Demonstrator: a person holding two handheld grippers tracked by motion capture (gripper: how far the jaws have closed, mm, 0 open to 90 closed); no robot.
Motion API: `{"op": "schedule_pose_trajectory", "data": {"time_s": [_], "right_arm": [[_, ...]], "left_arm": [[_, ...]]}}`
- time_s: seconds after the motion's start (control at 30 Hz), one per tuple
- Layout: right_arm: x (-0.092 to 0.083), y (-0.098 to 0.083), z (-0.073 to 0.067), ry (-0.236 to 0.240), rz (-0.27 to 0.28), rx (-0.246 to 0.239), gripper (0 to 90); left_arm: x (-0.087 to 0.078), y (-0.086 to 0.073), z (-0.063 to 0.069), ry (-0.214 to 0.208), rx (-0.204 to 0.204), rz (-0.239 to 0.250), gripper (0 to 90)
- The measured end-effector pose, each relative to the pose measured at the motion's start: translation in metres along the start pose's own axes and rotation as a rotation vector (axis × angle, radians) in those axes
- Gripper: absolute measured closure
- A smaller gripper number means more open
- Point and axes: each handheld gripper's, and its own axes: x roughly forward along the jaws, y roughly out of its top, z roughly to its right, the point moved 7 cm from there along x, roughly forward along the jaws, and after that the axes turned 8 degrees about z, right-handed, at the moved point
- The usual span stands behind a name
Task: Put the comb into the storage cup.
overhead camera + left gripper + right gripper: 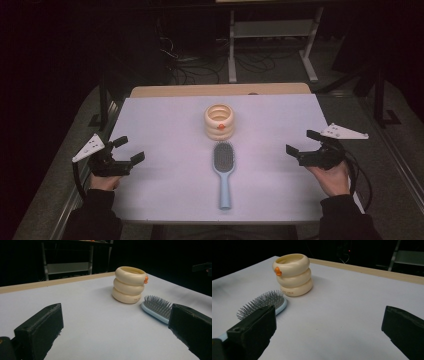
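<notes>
A light blue hairbrush (223, 170) lies flat at the middle of the white table top (165, 120), bristles up, its head toward twelve o'clock and its handle toward six. Just beyond the head, at twelve o'clock from it, stands a cream holder (220, 121) shaped like three stacked rings, open at the top, with a small orange knob on the side facing the brush. In the left gripper view the brush head (157, 307) and the holder (129, 285) look close to touching, though the angle is too low to be sure.

The left gripper (129, 150) rests at nine o'clock from the brush, well apart from it, jaws spread wide with nothing between them. The right gripper (301, 142) sits at three o'clock, equally far off, jaws likewise wide and empty. Each is held by a hand in a dark sleeve at the near table edge.

Bare table lies between each gripper and the brush. Beyond the far edge, at twelve o'clock, a metal frame (272, 42) and loose cables (190, 70) stand on the dark floor.
</notes>
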Motion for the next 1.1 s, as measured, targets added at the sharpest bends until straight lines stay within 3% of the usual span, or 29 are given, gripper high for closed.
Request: {"op": "schedule_pose_trajectory", "data": {"time_s": [0.13, 0.3, 0.77, 1.1], "right_arm": [[0.002, 0.005, -0.004, 0.037, -0.015, 0.033, 0.0], [0.006, 0.010, -0.009, 0.043, -0.051, 0.007, 0.0], [0.014, 0.026, -0.021, 0.073, -0.068, -0.037, 0.0], [0.025, 0.035, -0.035, 0.118, -0.112, -0.081, 0.0]], "left_arm": [[0.000, 0.000, 0.000, 0.004, -0.005, 0.000, 0.0], [0.000, -0.001, -0.001, 0.012, -0.008, -0.002, 0.0], [-0.002, 0.000, -0.002, 0.018, -0.007, 0.005, 0.0], [-0.002, 0.000, -0.002, 0.022, -0.002, 0.006, 0.0]]}}
